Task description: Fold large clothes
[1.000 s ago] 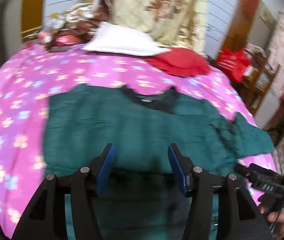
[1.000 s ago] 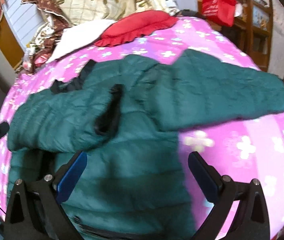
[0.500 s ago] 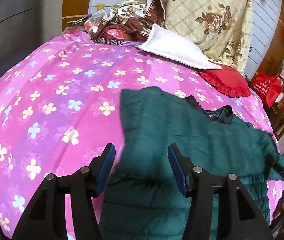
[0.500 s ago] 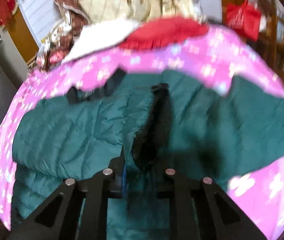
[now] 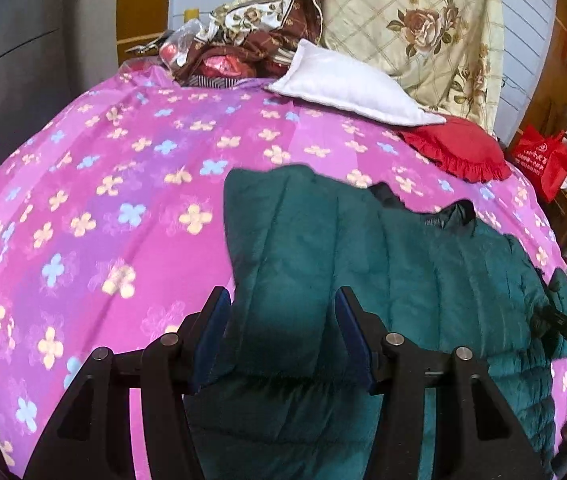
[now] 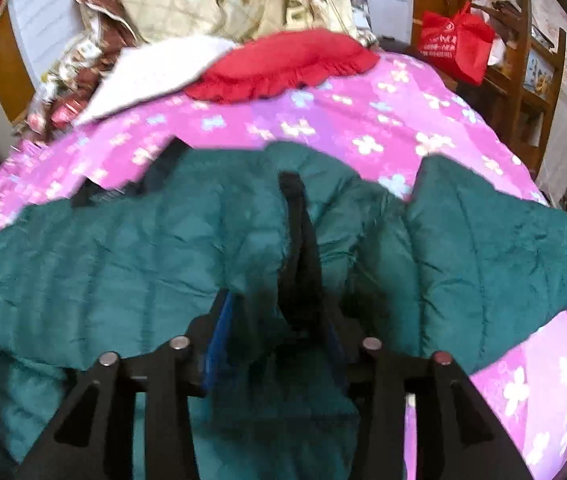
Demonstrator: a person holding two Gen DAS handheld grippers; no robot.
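The left gripper point(image 5: 281, 334) has a fold of the green puffy jacket point(image 5: 403, 272) between its blue pads point(image 5: 213, 334), and the pads look pressed on it; the right gripper point(image 6: 275, 340) has just been opening after a tight squeeze, and the jacket's dark sleeve cuff point(image 6: 299, 248) sits bunched between its fingers, though the view is blurry and I cannot tell if it is really held; the jacket lies on the pink flower bedspread point(image 5: 103, 208); farther back are a red cushion point(image 5: 459, 152) and a white pillow point(image 5: 347, 88).
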